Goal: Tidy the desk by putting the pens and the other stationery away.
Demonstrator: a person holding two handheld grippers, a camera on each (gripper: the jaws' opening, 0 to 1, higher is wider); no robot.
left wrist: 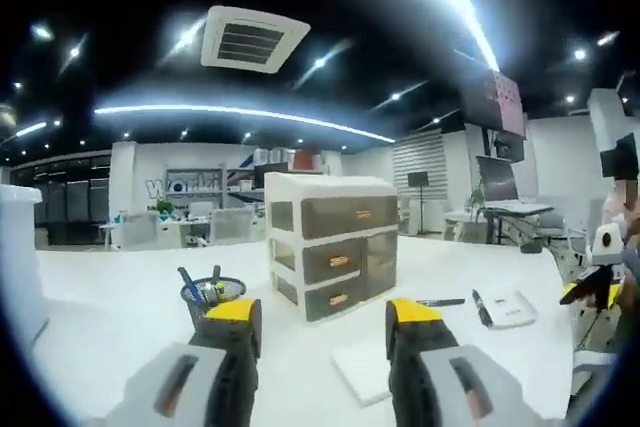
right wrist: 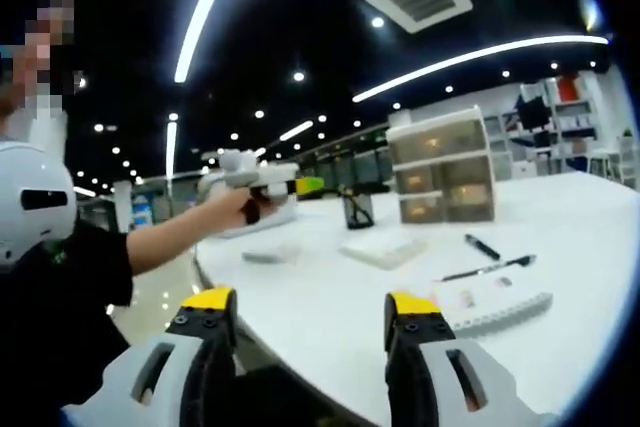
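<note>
both grippers hang above the white desk [left wrist: 120,317], the left gripper [left wrist: 325,322] and right gripper [right wrist: 310,312] gaping with nothing between the jaws. farther on lie a notebook [right wrist: 495,299] and two pens [right wrist: 482,246]; beyond stand a mesh pen cup [left wrist: 212,297] and drawer unit [left wrist: 330,244].

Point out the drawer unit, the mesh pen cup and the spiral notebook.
drawer unit [left wrist: 333,243], left gripper view, on its middle drawer front.
mesh pen cup [left wrist: 212,297], left gripper view, on its mesh wall.
spiral notebook [right wrist: 490,304], right gripper view, on its cover.
</note>
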